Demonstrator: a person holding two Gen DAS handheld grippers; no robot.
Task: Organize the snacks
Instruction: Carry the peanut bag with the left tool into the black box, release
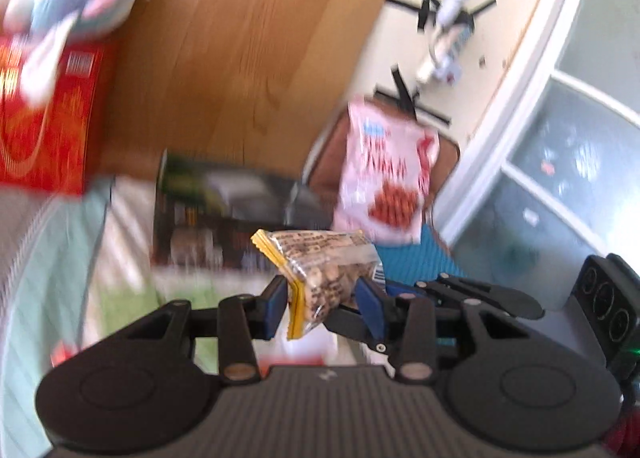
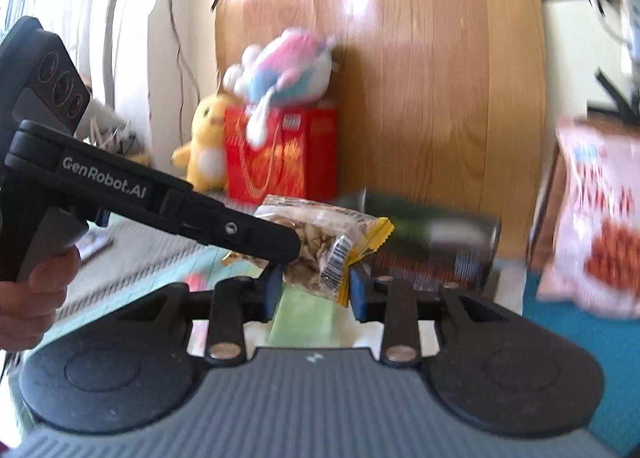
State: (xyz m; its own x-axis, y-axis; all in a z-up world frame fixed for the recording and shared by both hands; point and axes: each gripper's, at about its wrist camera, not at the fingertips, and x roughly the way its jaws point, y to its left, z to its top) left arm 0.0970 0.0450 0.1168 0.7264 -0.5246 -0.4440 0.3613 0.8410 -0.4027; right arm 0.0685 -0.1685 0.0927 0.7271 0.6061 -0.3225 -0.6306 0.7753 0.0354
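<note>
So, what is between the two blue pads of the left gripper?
A small clear snack packet with a yellow edge sits between the pads of the left gripper, pinched there, as the left wrist view shows.

Two snack bags [image 1: 328,270], two plush toys [image 2: 288,70], one red box [image 2: 280,154], one dark box [image 1: 224,218].

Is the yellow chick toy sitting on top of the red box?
No, the yellow chick toy stands beside the red box, at its left in the right wrist view; a pink and blue plush toy lies on top.
</note>
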